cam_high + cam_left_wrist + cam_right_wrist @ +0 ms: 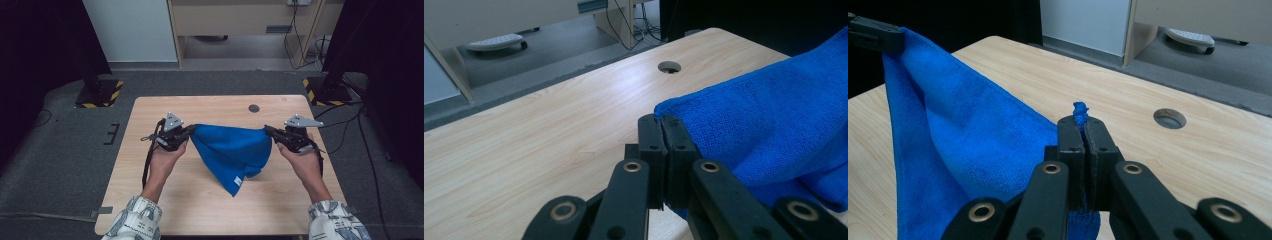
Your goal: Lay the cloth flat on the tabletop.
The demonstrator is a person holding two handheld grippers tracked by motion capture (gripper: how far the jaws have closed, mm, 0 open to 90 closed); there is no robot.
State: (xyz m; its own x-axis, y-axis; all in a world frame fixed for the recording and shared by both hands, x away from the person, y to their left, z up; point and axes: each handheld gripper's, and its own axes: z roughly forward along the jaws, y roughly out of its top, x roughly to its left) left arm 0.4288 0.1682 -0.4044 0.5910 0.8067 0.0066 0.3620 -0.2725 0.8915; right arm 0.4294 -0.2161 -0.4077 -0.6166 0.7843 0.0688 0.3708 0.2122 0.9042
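Observation:
A blue cloth [231,149] hangs stretched between my two grippers above the wooden table [150,115], its lower part drooping toward the table with a small white tag at its bottom corner. My left gripper [190,131] is shut on the cloth's left corner; in the left gripper view the jaws [662,122] pinch the edge of the blue cloth [774,125]. My right gripper [267,131] is shut on the right corner. In the right gripper view a tuft of blue cloth [948,150] pokes out between the closed jaws [1079,122], and the other gripper holds the far corner at upper left.
A round cable hole [254,108] lies in the table's far side, also seen as the hole [669,66] and the hole [1169,118]. Yellow-black striped stand bases [100,93] sit on the grey floor at both far corners. Cables trail at the right.

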